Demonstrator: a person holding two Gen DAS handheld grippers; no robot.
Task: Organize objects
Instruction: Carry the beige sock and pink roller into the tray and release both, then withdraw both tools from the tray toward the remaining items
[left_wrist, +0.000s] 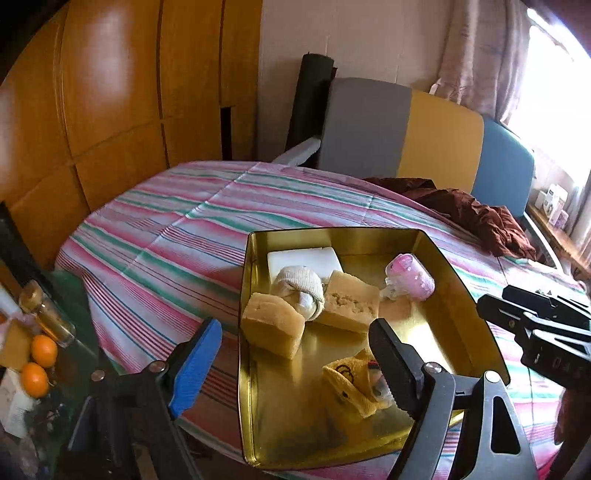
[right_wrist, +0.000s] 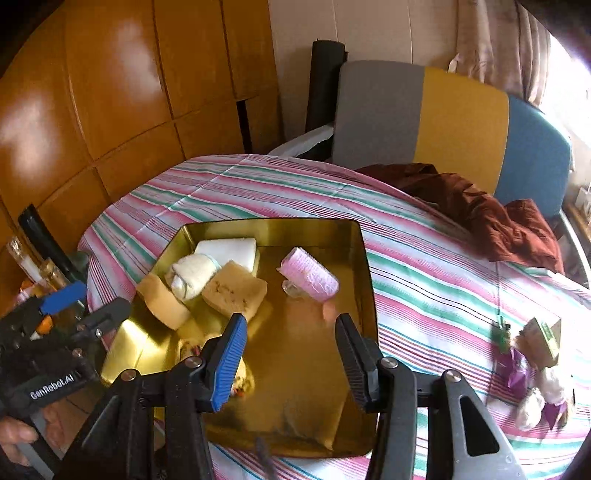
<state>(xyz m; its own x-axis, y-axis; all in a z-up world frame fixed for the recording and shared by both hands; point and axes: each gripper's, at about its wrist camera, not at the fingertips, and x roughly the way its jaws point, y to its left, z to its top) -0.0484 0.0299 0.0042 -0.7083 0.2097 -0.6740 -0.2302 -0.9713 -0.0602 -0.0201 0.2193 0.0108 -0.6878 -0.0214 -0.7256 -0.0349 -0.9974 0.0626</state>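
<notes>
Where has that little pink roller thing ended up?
The pink cylindrical roller lies on its side inside the gold metal tray, near the tray's right wall in both wrist views, apart from the tan sponge block to its left.

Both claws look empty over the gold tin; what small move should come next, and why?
Probably swing the right claw toward the loose items on the striped cloth. They lie outside the tin, and nothing sits between its pads.

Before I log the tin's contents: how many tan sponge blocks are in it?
2. One tan block lies at the gold tin's left wall; the other tan block sits right of the rolled white sock between them. None seems hidden.
</notes>
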